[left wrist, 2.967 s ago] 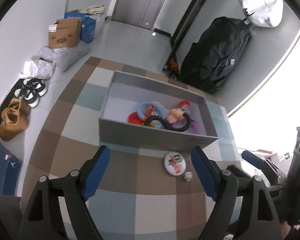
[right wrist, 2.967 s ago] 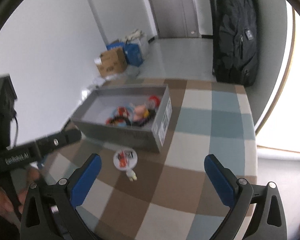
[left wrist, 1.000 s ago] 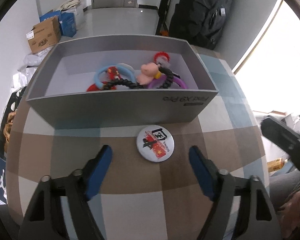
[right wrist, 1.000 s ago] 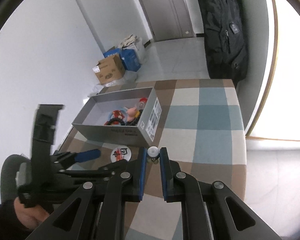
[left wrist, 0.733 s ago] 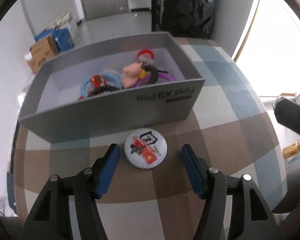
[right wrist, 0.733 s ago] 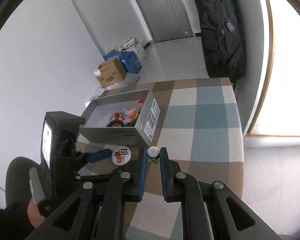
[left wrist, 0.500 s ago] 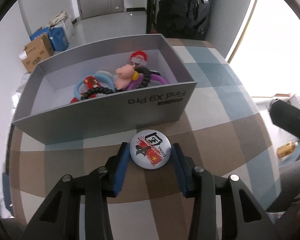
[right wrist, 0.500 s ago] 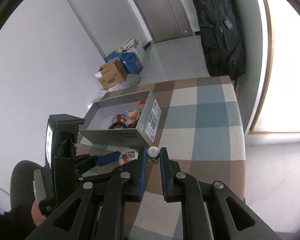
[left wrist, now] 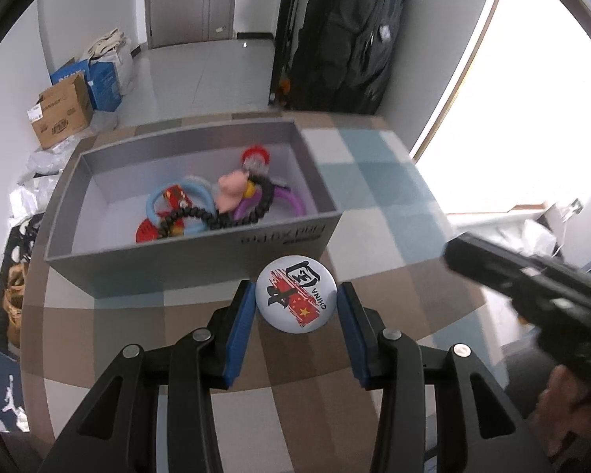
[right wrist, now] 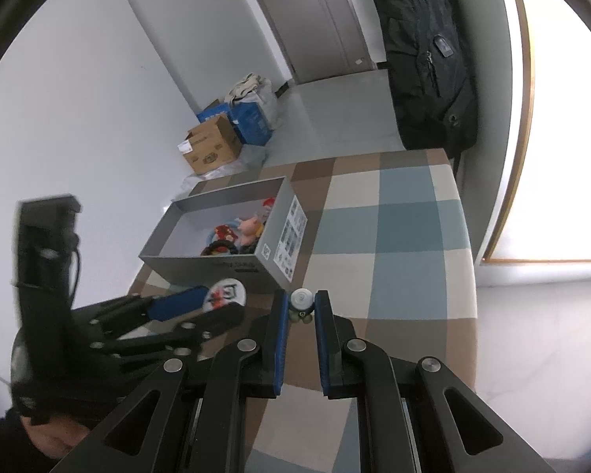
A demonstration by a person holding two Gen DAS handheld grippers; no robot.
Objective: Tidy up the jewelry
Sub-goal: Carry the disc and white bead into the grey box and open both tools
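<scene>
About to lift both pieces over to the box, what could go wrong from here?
The badge is pinched only at its rim by the left gripper; it could tilt and slip. The small charm in the right gripper could drop. Both must clear the box wall.

From my feed I see a checked brown, blue and cream tabletop (left wrist: 378, 205), white walls (right wrist: 98, 90), a grey floor (left wrist: 216, 82) running to a grey door (left wrist: 191, 0), cardboard boxes (left wrist: 59, 114), a black backpack (right wrist: 425, 51) and glaring window light (left wrist: 532, 110).
</scene>
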